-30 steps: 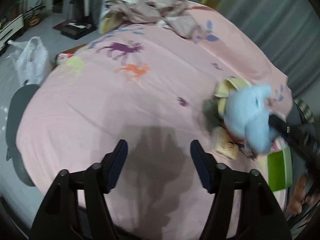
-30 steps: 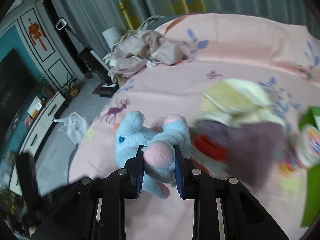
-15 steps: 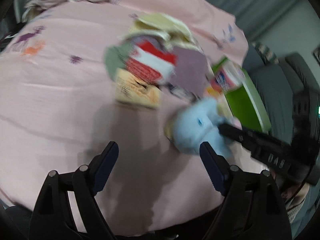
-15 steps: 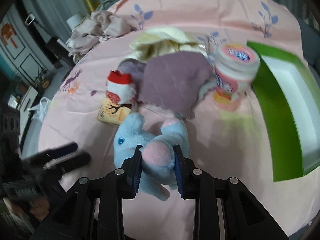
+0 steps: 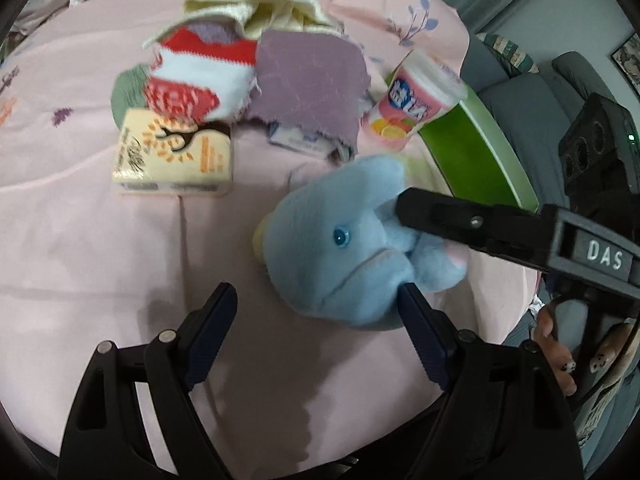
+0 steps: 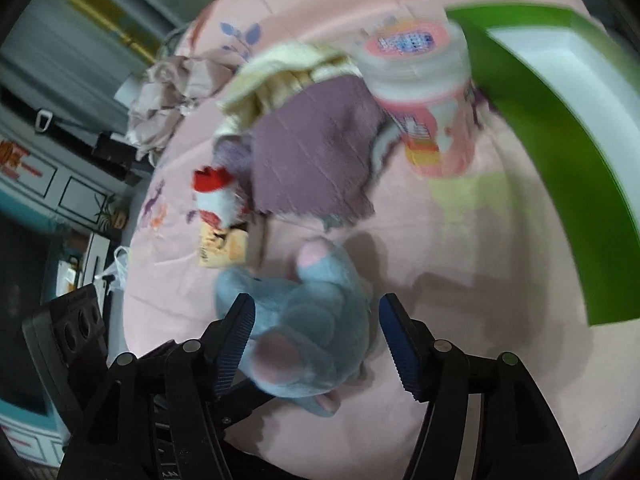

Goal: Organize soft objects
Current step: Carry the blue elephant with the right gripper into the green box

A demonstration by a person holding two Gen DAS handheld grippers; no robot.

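Right gripper [image 6: 316,334] tilts down over the bed [image 6: 460,280], jaws opening, letting go of the blue plush toy [image 6: 308,332] between them; left gripper [image 5: 316,320] gapes empty.

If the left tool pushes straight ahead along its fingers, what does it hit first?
Most likely the pink bedsheet: the left tool points down at bare sheet, with the blue plush elephant just right of that line, near its right finger. Depth is unclear, so it might brush the plush.

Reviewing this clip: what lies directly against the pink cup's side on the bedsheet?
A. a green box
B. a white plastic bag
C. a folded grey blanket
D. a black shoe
A: in the left wrist view the green box stands right behind the pink cup, on the side away from the purple cloth.
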